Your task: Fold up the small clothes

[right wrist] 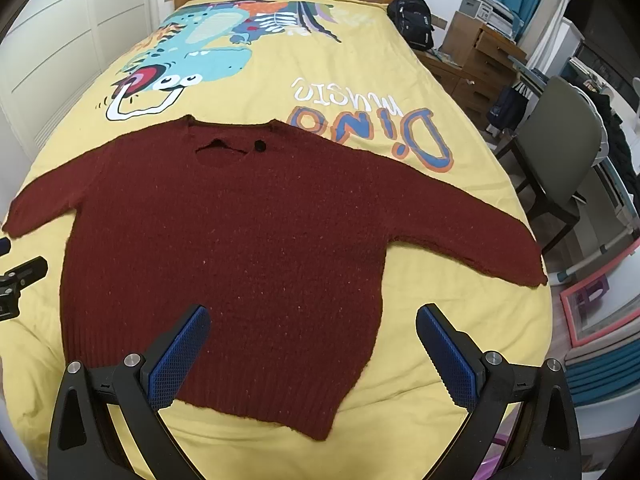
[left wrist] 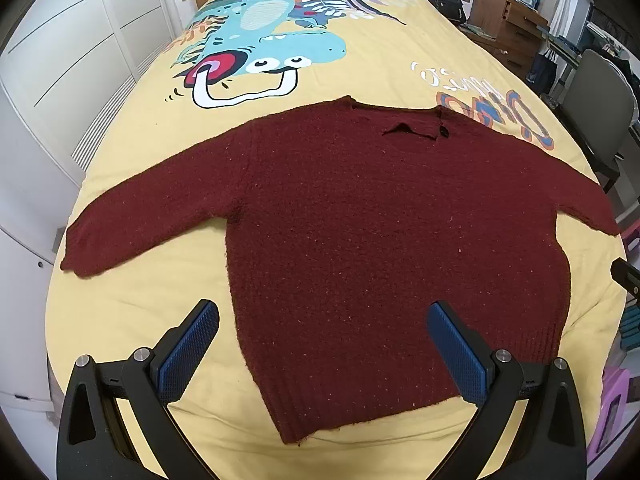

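Yellow dinosaur bedspread [left wrist: 392,60] under everything. Dark red knit sweater [left wrist: 360,220] flat on it, face up, collar far, ribbed hem near, long axis near-to-far, sleeves out left and right. Left gripper [left wrist: 322,354] spread, empty, above hem's left corner; right gripper [right wrist: 312,354] spread, empty, above hem's right part. Left sleeve [left wrist: 152,208] nearer left gripper, right sleeve [right wrist: 460,224] nearer right. Small dark button [right wrist: 260,145] at neckline.

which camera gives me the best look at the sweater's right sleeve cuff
The right wrist view: the sweater's right sleeve cuff lies whole on the bedspread. In the left wrist view that cuff is squeezed against the frame edge.
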Available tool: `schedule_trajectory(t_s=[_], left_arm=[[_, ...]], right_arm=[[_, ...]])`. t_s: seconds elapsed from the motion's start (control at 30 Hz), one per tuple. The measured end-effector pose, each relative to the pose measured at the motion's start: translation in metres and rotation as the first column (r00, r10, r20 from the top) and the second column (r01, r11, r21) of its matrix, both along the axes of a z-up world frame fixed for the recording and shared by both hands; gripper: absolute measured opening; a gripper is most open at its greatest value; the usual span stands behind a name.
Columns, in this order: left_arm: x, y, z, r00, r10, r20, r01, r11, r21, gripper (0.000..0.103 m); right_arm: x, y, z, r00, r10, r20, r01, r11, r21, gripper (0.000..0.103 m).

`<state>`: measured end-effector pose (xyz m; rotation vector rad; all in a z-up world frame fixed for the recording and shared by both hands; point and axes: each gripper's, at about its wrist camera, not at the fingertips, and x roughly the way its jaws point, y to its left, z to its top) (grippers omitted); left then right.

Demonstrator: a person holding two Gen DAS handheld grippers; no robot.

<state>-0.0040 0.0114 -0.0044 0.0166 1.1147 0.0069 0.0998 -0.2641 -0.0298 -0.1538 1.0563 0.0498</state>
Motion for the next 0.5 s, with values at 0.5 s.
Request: schedule_trajectory(t_s=[0.5], left_arm=[[-0.0007, 0.0015, -0.0027, 1.000, 0.001, -0.006, -0.001, 1.000, 0.007, 0.102]], right_arm=[[-0.0023, -0.0014, -0.0021, 1.000, 0.006, -0.003, -0.006, 1.000, -0.006, 0.103]])
